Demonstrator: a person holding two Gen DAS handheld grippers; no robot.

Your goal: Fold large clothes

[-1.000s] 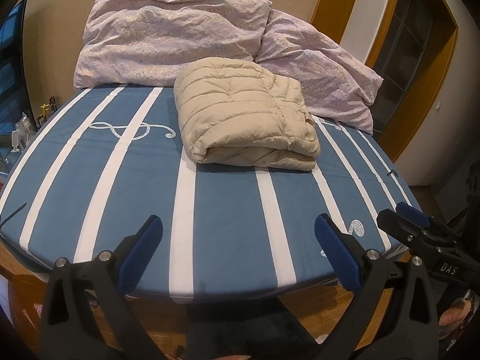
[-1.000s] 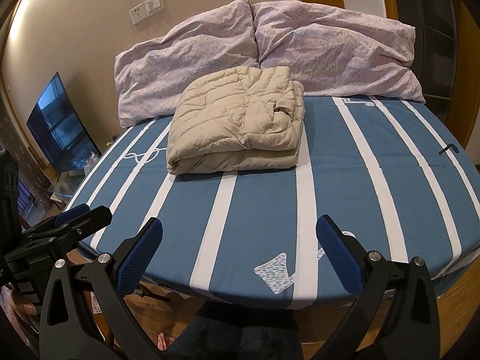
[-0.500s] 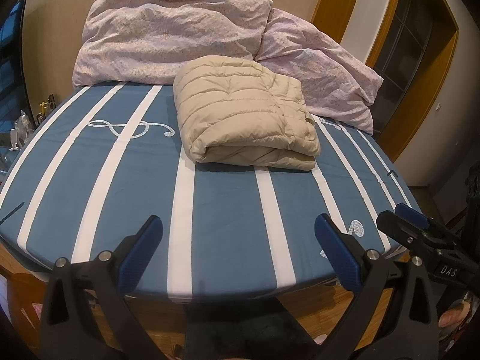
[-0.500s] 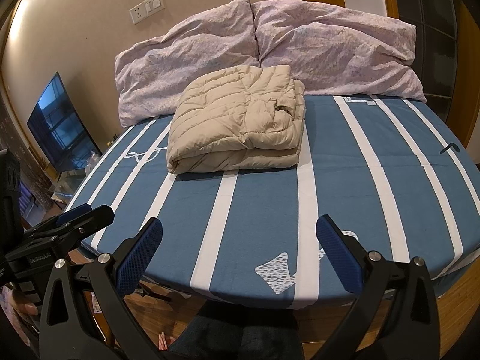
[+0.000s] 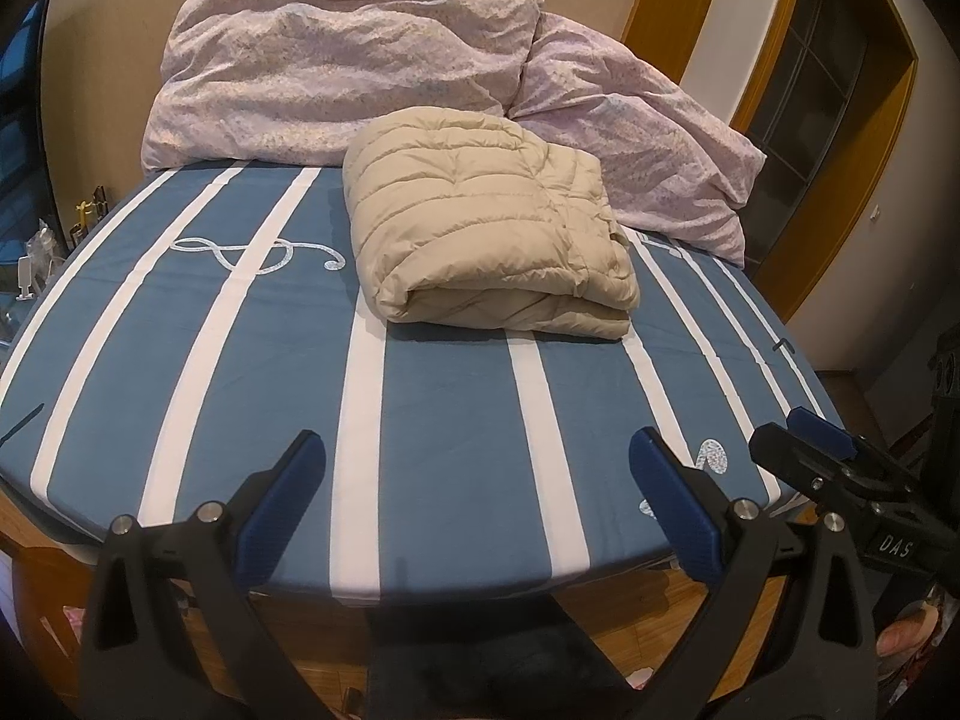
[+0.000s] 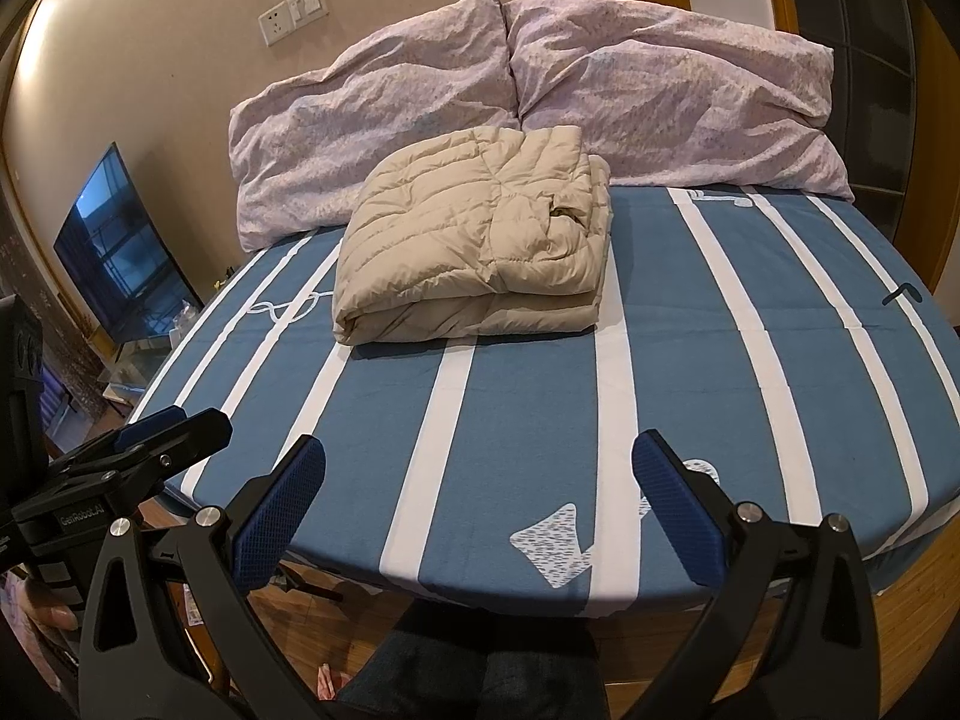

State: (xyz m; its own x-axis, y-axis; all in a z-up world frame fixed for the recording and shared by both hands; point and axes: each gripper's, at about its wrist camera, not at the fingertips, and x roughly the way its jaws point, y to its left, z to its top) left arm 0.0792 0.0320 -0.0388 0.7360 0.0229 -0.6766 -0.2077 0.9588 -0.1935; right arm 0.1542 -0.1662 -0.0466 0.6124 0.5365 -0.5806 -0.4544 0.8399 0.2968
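Note:
A beige quilted down jacket point(image 5: 486, 246) point(image 6: 474, 258) lies folded into a thick bundle on the blue bed with white stripes point(image 5: 444, 396) point(image 6: 528, 396), just in front of the pillows. My left gripper point(image 5: 477, 480) hangs open over the bed's near edge, well short of the jacket, nothing between its blue pads. My right gripper point(image 6: 480, 486) is likewise open and empty at the near edge. Each gripper also shows in the other's view: the right gripper point(image 5: 822, 456) at the right side, the left gripper point(image 6: 162, 432) at the left side.
Two lilac patterned pillows point(image 5: 336, 72) point(image 6: 660, 96) lean on the wall behind the jacket. A television point(image 6: 120, 252) and a low glass stand are left of the bed. A wooden door frame point(image 5: 840, 138) is at the right. The person's dark trouser legs point(image 6: 480, 666) are below the bed edge.
Both views have drifted slightly, the bed sitting a touch lower in frame. The jacket has not moved and both grippers stay open.

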